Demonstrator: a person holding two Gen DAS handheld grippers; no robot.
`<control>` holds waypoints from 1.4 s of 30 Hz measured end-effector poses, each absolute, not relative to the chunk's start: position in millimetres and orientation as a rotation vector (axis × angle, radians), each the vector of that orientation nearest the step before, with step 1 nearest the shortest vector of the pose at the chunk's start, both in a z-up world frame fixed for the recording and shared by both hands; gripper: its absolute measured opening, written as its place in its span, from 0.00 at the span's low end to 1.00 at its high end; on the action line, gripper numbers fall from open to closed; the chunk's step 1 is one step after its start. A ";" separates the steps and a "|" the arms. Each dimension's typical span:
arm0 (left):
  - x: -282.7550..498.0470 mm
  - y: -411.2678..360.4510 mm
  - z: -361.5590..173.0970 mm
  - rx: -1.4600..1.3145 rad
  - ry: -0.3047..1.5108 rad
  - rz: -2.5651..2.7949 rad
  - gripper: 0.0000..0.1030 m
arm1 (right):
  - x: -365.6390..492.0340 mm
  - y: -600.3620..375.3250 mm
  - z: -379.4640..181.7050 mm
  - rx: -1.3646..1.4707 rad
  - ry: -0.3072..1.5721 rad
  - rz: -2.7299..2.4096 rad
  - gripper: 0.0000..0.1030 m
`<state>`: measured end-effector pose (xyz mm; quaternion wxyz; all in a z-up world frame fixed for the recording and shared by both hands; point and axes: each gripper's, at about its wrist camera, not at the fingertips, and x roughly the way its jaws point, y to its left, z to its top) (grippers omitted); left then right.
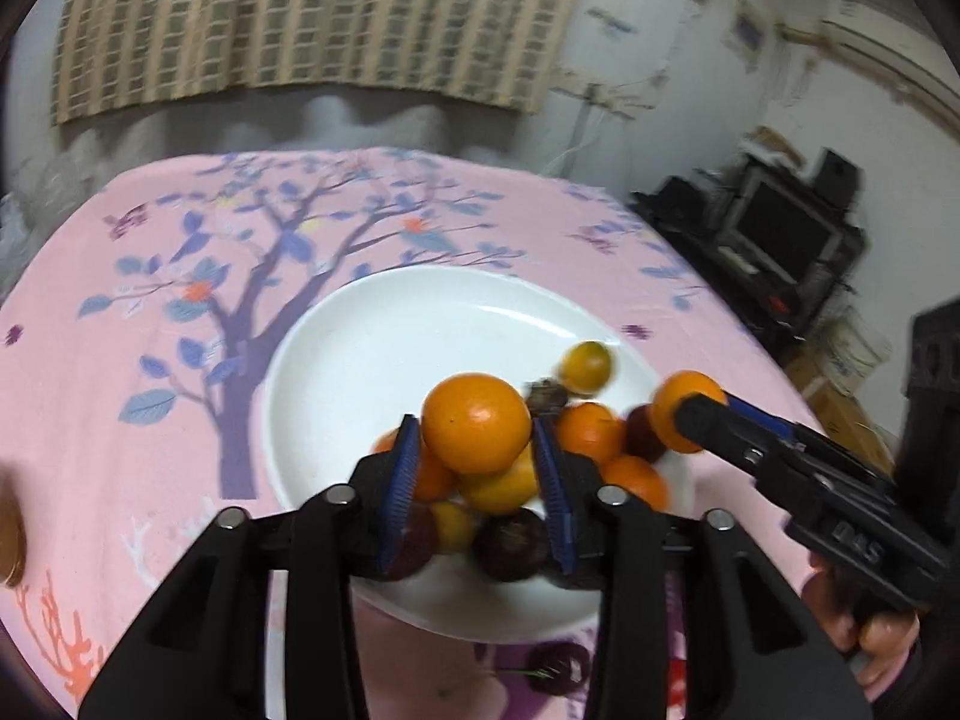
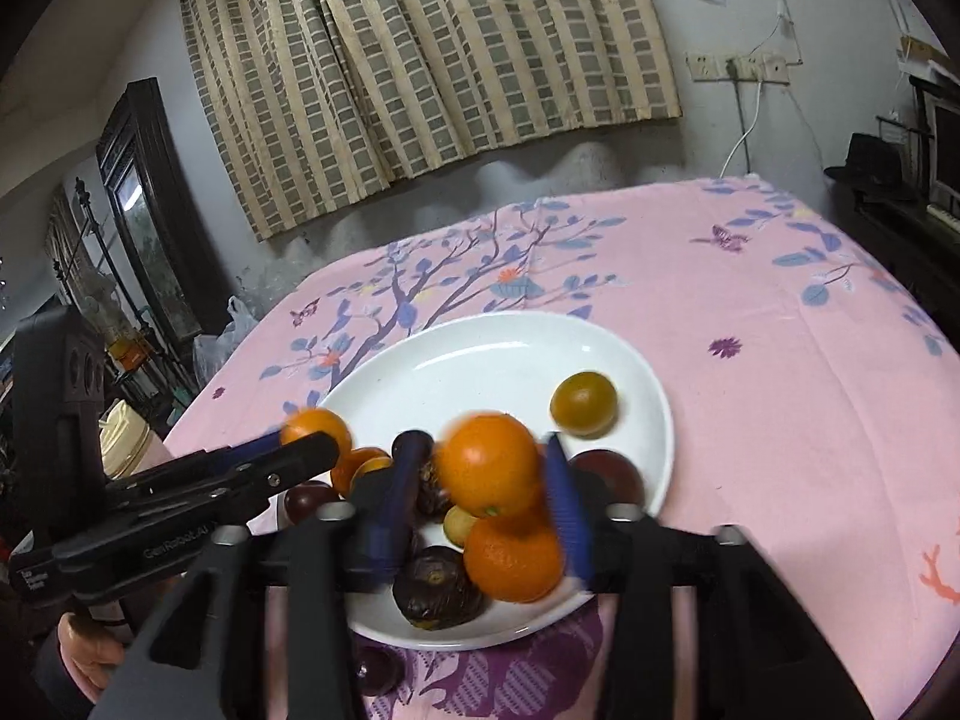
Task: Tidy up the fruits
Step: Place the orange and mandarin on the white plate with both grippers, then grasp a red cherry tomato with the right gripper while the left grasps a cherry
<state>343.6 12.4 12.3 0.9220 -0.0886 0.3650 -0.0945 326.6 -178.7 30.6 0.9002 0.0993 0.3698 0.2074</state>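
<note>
A round table covered by a pink tablecloth printed with a blue-leafed tree, and a white plate at its middle. Behind the table hangs a checked curtain.

Fruit is heaped on the near half of the plate, from about 4 to 8 o'clock: several oranges, small yellow fruits and dark purple fruits. The far half of the plate is bare white. A lone greenish-yellow citrus sits apart at about 2 o'clock on the plate. One more dark fruit lies off the plate on the cloth, just past the rim at 6 o'clock.

The left gripper hovers over the heap with the top orange between its blue pads. The jaws look slack, close beside the fruit rather than pinching it, and the orange seems to rest on the pile.

The right gripper, held in a person's hand, comes in at 4 o'clock. A second orange sits between its pads, with a thin gap on one side, so it looks let go. Both views are blurred.
</note>
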 end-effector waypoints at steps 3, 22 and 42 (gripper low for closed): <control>329.5 18.7 19.1 -0.173 0.685 -0.130 0.83 | 317.1 -179.2 38.4 0.172 0.751 0.434 0.50; 242.9 37.3 -4.3 -0.036 0.707 -0.009 0.95 | 226.8 -147.5 4.6 -0.127 0.961 0.520 0.59; 243.7 36.7 -8.1 -0.042 0.736 -0.007 0.95 | 210.4 -140.5 -11.1 -0.222 1.016 0.526 0.53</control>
